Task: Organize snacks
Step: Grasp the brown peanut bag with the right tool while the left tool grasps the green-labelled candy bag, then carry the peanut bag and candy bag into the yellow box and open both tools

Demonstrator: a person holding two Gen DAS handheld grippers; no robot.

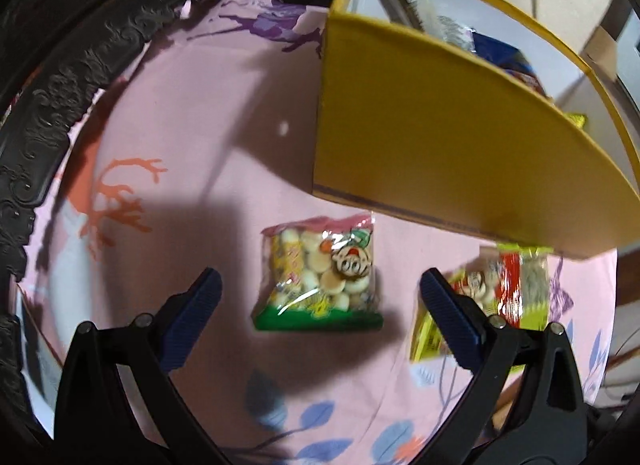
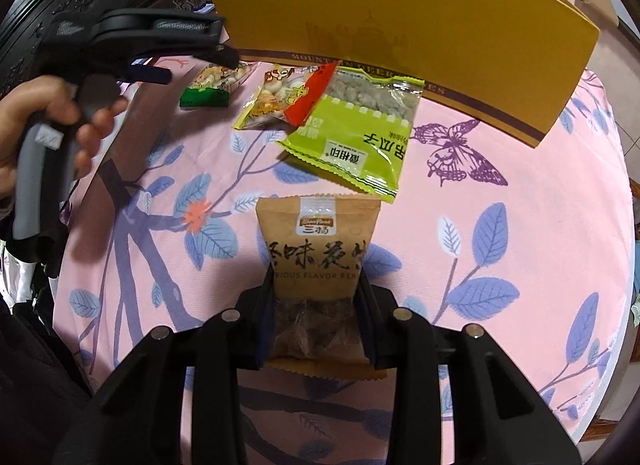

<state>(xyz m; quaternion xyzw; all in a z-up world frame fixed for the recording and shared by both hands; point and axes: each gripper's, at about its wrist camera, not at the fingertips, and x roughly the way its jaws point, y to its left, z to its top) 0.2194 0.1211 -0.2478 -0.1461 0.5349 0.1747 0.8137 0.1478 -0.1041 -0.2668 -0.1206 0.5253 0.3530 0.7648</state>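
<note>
Biscuit bag, clear with a green bottom edge and a cartoon face, lies flat on the pink tablecloth between the spread fingers of the left gripper, touching neither; the right gripper pinches a brown peanut pouch

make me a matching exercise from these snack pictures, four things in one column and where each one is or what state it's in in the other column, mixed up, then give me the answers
Things
1. brown peanut bag
2. green-bottomed biscuit bag
3. lime green seed bag
4. left gripper

Places or states
A. open, hovering over a snack on the pink cloth
B. clamped between the right gripper fingers
C. lying flat between the open blue-padded fingers, not touched
D. lying beside the yellow box, overlapping a yellow biscuit bag

Pairs: 1-B, 2-C, 3-D, 4-A
</note>
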